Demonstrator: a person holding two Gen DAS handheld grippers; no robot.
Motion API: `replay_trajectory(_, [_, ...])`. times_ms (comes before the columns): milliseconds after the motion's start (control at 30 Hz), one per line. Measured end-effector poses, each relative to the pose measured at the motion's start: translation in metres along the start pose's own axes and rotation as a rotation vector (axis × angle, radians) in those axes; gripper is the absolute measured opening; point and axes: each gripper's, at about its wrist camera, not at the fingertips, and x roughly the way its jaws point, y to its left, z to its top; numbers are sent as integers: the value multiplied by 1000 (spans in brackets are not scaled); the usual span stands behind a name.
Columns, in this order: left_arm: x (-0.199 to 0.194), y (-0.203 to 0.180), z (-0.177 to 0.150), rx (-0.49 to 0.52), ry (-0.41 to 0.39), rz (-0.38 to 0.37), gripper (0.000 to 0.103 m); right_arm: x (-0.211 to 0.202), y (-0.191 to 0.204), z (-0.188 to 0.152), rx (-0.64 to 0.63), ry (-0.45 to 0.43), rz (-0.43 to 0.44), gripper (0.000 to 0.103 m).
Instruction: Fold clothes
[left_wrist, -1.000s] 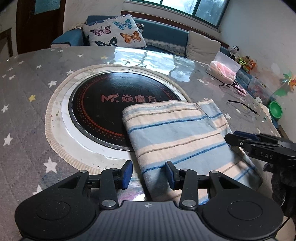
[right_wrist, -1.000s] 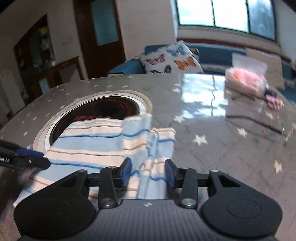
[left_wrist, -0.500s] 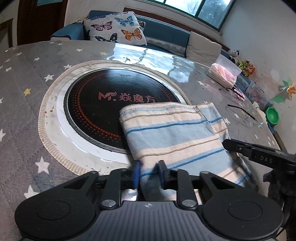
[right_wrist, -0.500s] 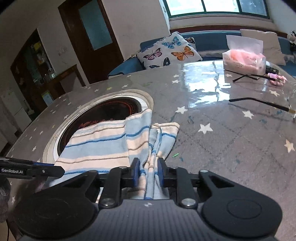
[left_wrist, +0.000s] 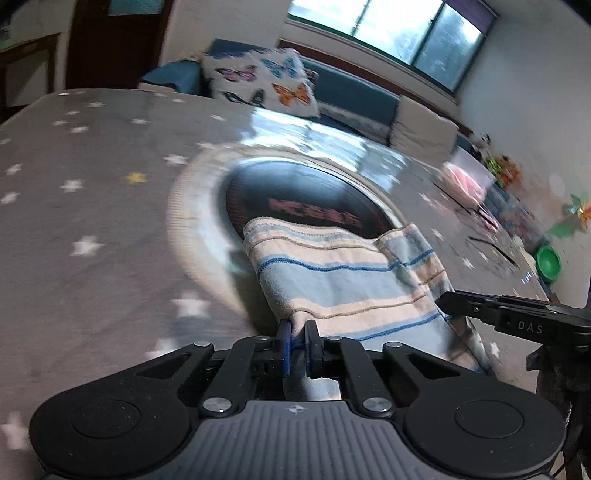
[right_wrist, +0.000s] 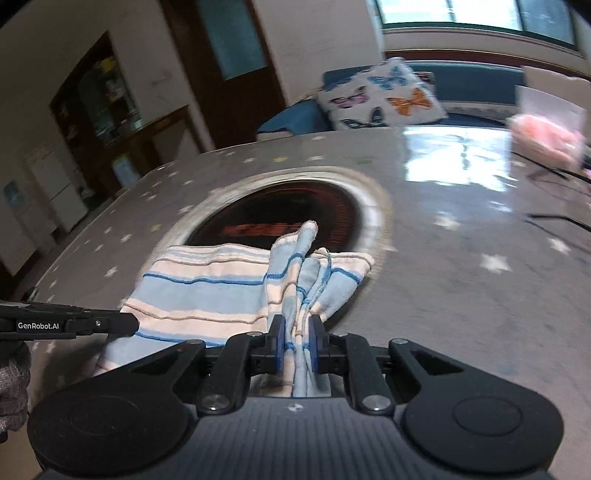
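Since the earlier frames, both claws have been closed on the near edge of the striped cloth (left_wrist: 343, 280), and that edge is now lifted off the worktop (left_wrist: 92, 206); before, it was lying flat between open jaws. The jaws of the right claw (right_wrist: 295, 349) have just been closing, with a gathered bunch of cloth between them. The left claw (left_wrist: 297, 347) is now pinched on the near left corner of the cloth, and only a thin fold is seen between its blue pads.

In the left wrist view, the cloth is spread from the claw towards 12 and 1 o'clock, and its far edge is lying over the rim of the black round plate (left_wrist: 306, 199) set in the worktop. The right claw is seen there at 3 o'clock, at the other near corner. In the right wrist view, the cloth is stretched from the claw towards 10 and 12 o'clock, and the left claw is seen at 9 o'clock.

The long axis of the held edge therefore runs from one claw to the other, across the view, and both claws are equally near to it. It is judged that the coming move depends on this: the held edge is probably to be carried forward, towards 12 o'clock, over the far edge, with both corners kept level.
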Motion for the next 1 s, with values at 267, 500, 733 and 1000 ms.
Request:
replay_trajectory(267, [-43,76,23,-81,-97,134,7,66,81,50,-122,41,167,12])
replay_trajectory(500, [-52,135,60,-123,-145,266,7,134,139,94,-180,50,277,11])
replay_trajectory(733, [-41,170,72,-144,-117,344,9,183,160,115,-211,65,267,13])
replay_trajectory(1000, [-40,182,80,-132,-136,369,13,196,174,128,-270,33,209,14])
